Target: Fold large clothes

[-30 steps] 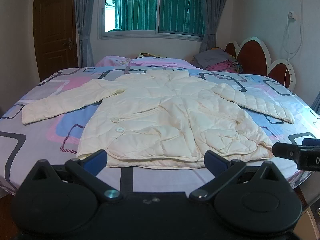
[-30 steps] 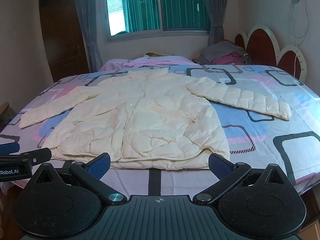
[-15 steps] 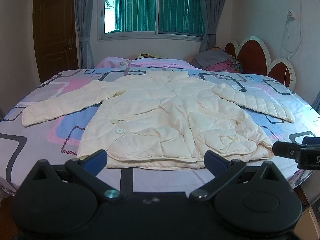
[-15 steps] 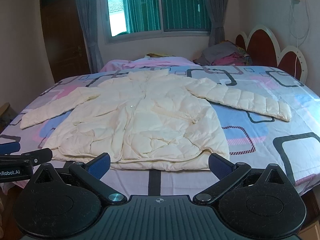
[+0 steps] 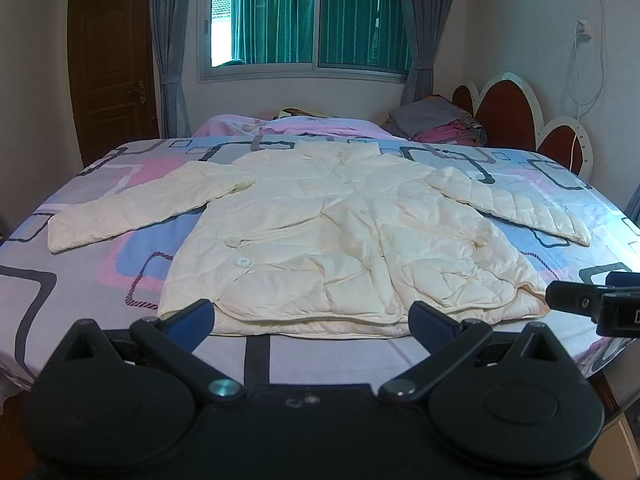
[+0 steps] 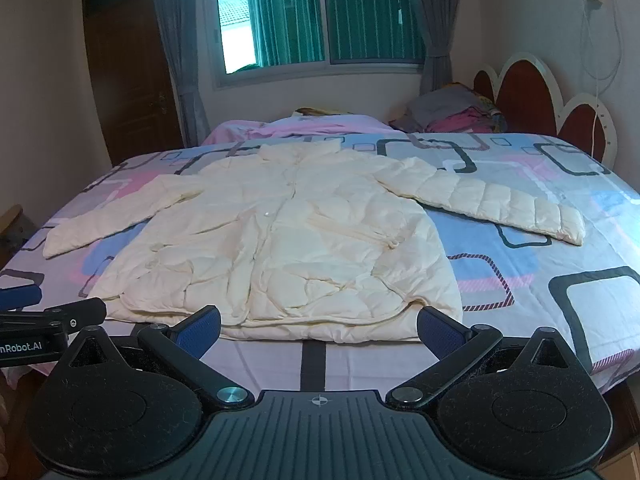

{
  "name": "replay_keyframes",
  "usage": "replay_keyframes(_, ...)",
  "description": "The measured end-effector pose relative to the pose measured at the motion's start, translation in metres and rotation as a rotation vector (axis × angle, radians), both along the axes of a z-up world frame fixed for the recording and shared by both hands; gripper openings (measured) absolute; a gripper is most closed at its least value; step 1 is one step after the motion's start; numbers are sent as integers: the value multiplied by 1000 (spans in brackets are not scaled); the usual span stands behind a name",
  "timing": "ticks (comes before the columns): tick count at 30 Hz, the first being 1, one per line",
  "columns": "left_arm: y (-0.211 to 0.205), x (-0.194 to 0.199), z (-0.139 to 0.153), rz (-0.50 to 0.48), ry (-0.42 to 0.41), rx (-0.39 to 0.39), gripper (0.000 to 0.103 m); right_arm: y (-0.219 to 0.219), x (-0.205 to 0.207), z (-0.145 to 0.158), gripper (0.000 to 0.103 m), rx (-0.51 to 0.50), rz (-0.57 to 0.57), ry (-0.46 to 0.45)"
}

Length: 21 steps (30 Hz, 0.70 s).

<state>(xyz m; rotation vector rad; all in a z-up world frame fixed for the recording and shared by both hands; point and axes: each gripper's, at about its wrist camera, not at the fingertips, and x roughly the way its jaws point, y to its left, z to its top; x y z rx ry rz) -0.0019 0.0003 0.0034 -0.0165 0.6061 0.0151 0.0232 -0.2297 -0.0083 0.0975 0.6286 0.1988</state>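
On the patterned bed (image 5: 80, 280), a cream puffer jacket (image 5: 340, 240) lies flat, sleeves spread. Left hand-held gripper (image 5: 310, 316) and right hand-held gripper (image 6: 320, 326) hover released near its hem, grasping nothing.

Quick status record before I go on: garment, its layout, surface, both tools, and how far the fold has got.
garment: cream quilted jacket
layout: flat, front up, both sleeves spread outward, hem nearest the tools
surface: bed with patterned sheet
left tool: open, empty, just short of the hem
right tool: open, empty, just short of the hem
other items: pile of clothes by the headboard, apart from the jacket
fold progress: no fold made yet
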Motion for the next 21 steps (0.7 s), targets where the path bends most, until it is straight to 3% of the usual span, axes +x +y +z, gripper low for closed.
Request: replay_keyframes(21, 0, 0, 1, 0, -1, 1, 103, -1, -1, 1, 103, 1, 2, -1)
